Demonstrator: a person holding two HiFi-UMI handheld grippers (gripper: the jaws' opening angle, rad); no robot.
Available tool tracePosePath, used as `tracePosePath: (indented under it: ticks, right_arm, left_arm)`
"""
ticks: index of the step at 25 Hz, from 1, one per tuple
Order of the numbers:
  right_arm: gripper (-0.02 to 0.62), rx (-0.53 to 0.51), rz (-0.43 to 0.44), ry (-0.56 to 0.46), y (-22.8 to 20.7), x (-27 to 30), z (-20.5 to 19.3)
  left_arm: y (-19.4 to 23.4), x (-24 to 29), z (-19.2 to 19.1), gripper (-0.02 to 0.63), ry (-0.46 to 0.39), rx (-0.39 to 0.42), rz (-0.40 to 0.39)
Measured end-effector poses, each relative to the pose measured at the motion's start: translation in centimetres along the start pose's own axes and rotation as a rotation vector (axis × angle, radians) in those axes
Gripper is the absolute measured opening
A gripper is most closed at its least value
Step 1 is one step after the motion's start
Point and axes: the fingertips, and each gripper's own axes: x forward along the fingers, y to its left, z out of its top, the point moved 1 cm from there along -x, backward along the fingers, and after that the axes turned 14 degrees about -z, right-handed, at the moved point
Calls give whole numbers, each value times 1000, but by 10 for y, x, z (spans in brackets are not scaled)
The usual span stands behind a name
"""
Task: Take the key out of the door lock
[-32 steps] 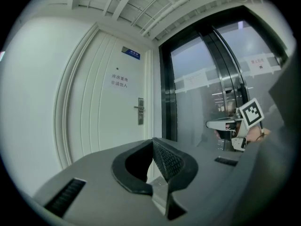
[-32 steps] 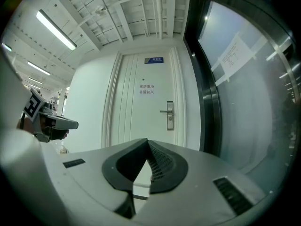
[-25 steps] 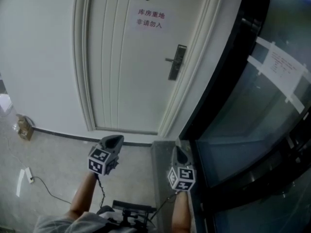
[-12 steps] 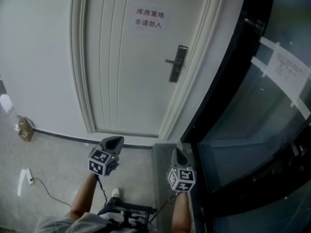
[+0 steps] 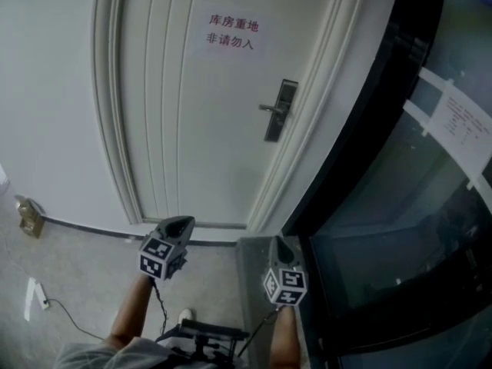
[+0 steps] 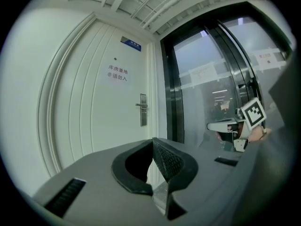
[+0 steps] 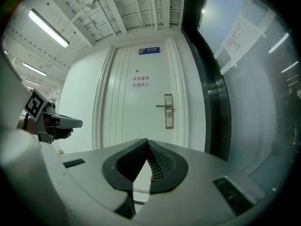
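Each with jaws together and empty, the right hand-held gripper [image 5: 283, 244] and left hand-held gripper [image 5: 181, 223] point level at the door [image 5: 192, 129]. The upright lock plate [image 7: 168, 111] by the door's right edge stands well ahead, nearer the right one. The key is too small to see.

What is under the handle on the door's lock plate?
A small round spot, probably the keyhole, sits on the lock plate just below the handle. Whether a key sticks out of it is too small to tell.
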Motion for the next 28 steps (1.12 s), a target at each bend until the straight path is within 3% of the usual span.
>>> tracePosePath:
  ticks: [17,28]
  right_arm:
    - [12,-11,-81,-16,29,135,35]
    - [12,-19,-112,14,33,184,29]
  left_arm:
    - [133,87,29,5,-18,25,-79]
    - [173,127,18,5,-6,5,-110]
